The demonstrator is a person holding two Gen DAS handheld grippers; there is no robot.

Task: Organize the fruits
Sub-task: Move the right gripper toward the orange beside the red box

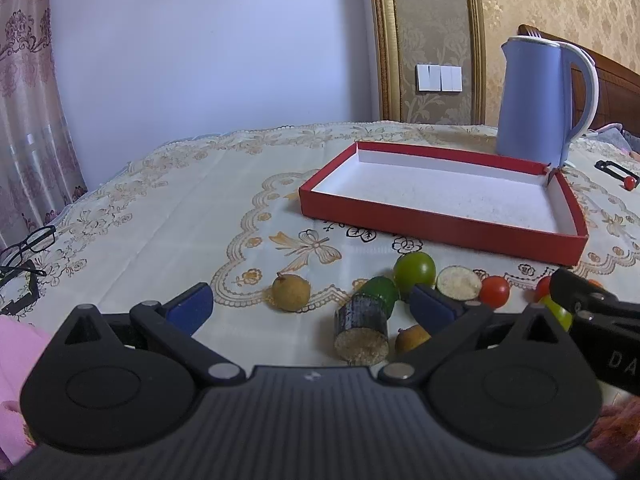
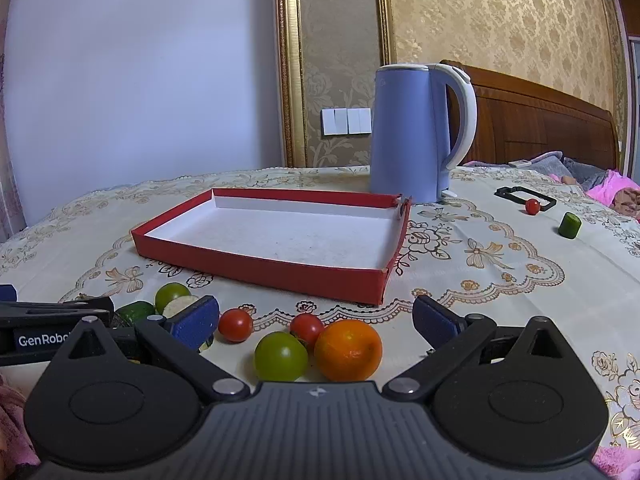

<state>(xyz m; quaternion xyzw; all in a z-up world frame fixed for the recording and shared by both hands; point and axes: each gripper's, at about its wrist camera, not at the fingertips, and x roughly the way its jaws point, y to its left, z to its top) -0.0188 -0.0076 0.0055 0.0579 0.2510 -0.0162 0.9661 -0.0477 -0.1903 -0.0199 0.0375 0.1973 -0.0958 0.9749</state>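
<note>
A shallow red box [image 1: 432, 222] [image 2: 256, 266] with a white floor lies empty on the tablecloth. In the left wrist view, my left gripper [image 1: 310, 306] is open, low over the cloth; a brown longan [image 1: 291, 292] and a dark eggplant chunk [image 1: 362, 330] lie between its fingers. A green round fruit [image 1: 414, 270], an eggplant slice [image 1: 459, 283] and a cherry tomato [image 1: 494, 291] lie beyond. In the right wrist view, my right gripper [image 2: 316, 322] is open around an orange [image 2: 347, 350], a green tomato [image 2: 281, 356] and two cherry tomatoes [image 2: 235, 325].
A blue kettle [image 1: 538, 100] [image 2: 416, 132] stands behind the box. A black frame [image 2: 524, 197] with a cherry tomato [image 2: 532, 206] and a cucumber piece [image 2: 569, 225] lie far right. Glasses [image 1: 24, 250] rest at the left edge. Pink fabric lies near both lower corners.
</note>
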